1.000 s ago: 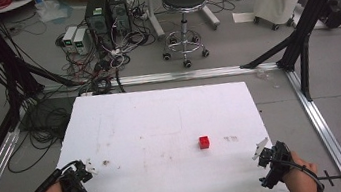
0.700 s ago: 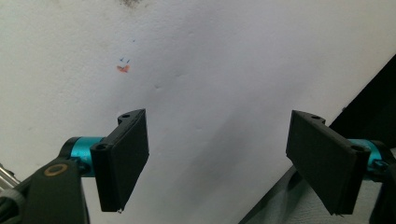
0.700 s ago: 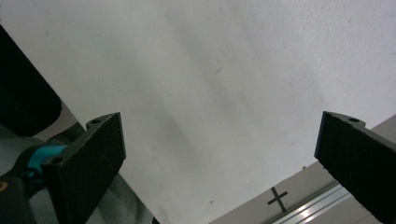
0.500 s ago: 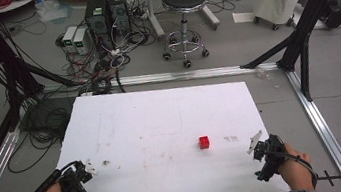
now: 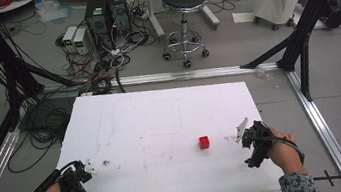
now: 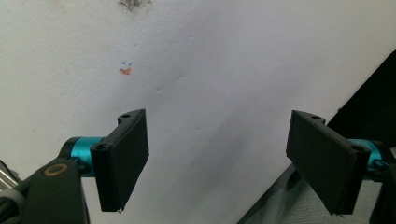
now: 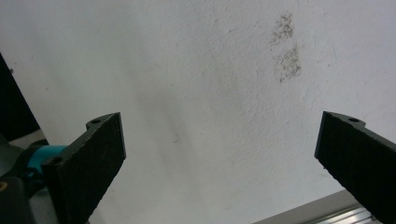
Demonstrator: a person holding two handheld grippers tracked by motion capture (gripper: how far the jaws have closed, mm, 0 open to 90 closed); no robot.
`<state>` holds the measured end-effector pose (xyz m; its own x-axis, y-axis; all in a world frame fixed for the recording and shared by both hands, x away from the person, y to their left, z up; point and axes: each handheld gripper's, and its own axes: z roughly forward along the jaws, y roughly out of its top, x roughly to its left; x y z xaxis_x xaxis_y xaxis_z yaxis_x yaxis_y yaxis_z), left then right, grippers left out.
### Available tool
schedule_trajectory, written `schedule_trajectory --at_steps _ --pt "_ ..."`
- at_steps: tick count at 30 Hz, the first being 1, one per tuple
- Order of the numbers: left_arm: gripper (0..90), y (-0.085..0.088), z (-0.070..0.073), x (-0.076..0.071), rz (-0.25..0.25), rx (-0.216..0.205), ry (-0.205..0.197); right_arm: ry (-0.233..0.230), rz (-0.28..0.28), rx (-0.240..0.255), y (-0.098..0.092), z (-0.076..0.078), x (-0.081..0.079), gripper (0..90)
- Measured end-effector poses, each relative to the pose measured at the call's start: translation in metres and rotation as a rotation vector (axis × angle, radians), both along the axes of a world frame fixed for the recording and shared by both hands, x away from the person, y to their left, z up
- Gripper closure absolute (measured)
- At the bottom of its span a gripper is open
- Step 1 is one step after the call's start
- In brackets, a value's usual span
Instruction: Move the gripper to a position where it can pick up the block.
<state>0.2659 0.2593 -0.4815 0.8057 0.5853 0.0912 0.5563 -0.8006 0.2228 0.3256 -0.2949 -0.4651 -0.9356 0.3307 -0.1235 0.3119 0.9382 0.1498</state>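
A small red cube (image 5: 204, 142) sits on the white table (image 5: 162, 122), right of its middle. My right gripper (image 5: 251, 135) hovers at the table's right front, a short way right of the cube and apart from it. Its jaws stand wide open over bare white surface, as the right gripper view (image 7: 219, 154) shows, with nothing between them. My left gripper (image 5: 79, 174) rests near the front left corner, far from the cube. Its jaws are open too in the left gripper view (image 6: 219, 158), with nothing held.
A dark smudge (image 5: 105, 162) marks the table by the left gripper, and faint grey marks (image 7: 286, 46) lie ahead of the right one. Beyond the table's far edge stand a stool (image 5: 184, 3), computer boxes (image 5: 105, 9) and tangled cables (image 5: 98, 65). Metal rails (image 5: 321, 125) run along the right side.
My right gripper has moved forward and to the left over the table, closer to the red cube. The left gripper has stayed in place.
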Motion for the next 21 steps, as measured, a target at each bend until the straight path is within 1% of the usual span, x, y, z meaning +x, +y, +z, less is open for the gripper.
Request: schedule_trajectory --at_steps 1,5,11,12,14,15,17,18,19,20,21 --pt "21.4 0.0 0.0 0.0 -0.001 0.001 0.001 0.002 0.014 -0.006 0.002 0.001 0.003 1.0" --pt "21.4 0.001 0.001 0.0 -0.001 0.002 0.001 0.014 0.055 -0.004 0.007 0.005 0.014 1.0" --pt "21.4 0.001 0.001 0.0 0.01 -0.01 -0.005 0.03 0.094 -0.036 0.015 0.009 0.03 1.1" --pt "21.4 0.001 0.001 0.0 0.01 -0.01 -0.005 0.026 0.099 -0.037 0.016 0.01 0.032 1.1" --pt "21.4 0.001 0.001 0.0 0.01 -0.01 -0.005 0.035 0.109 -0.041 0.017 0.011 0.037 1.1" --pt "21.4 0.002 0.002 0.0 0.005 -0.006 -0.003 0.032 0.121 -0.043 0.018 0.011 0.04 1.1" --pt "21.4 0.002 0.001 0.0 0.016 -0.015 -0.006 0.039 0.131 -0.049 0.021 0.012 0.044 1.1" --pt "21.4 0.002 0.001 0.0 0.016 -0.015 -0.006 0.032 0.135 -0.057 0.022 0.013 0.045 1.1" --pt "21.4 0.003 0.001 0.0 0.024 -0.02 -0.011 0.029 0.155 -0.055 0.023 0.014 0.048 1.0" --pt "21.4 0.003 0.002 0.0 0.024 -0.02 -0.011 0.036 0.164 -0.057 0.025 0.015 0.05 1.1" --pt "21.4 0.003 0.002 0.0 0.024 -0.02 -0.011 0.029 0.171 -0.063 0.026 0.016 0.052 1.1"
